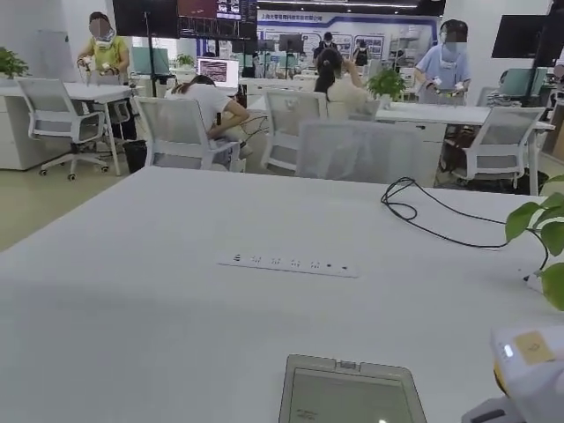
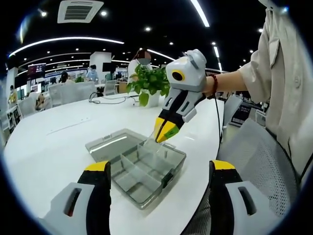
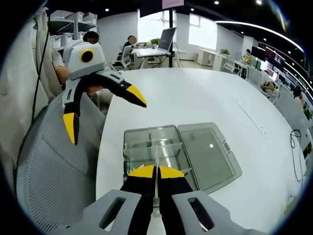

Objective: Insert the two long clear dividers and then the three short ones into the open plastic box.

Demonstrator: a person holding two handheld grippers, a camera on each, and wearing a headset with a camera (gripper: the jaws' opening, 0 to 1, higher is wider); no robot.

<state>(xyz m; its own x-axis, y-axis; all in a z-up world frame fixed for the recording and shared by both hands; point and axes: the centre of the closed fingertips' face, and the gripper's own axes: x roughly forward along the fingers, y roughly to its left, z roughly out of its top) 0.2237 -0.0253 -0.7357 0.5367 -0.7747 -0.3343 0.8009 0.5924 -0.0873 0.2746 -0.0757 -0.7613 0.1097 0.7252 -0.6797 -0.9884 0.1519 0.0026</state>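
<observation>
The open clear plastic box [image 2: 128, 182] lies near the table's edge, its lid [image 2: 108, 143] flat beside it. Clear dividers stand inside and split the box [image 3: 138, 152] into several compartments. My right gripper [image 2: 164, 137] hangs tips-down over the box's far side, shut on a thin clear divider [image 2: 155, 147] that reaches down into the box. In its own view the right gripper [image 3: 156, 170] has its jaws together over the box, with the divider's edge [image 3: 156, 152] running ahead. My left gripper [image 2: 160, 165] is open and holds nothing, hovering short of the box; it shows as the left gripper [image 3: 107, 121] above a chair. The lid [image 1: 352, 392] sits at the head view's bottom edge.
A white power strip [image 1: 289, 263] lies mid-table, a black cable [image 1: 414, 211] loops behind it, and a potted plant [image 1: 542, 233] stands at the right. A grey mesh chair [image 3: 54, 161] is right beside the table edge. A gripper's white housing [image 1: 529, 361] shows bottom right.
</observation>
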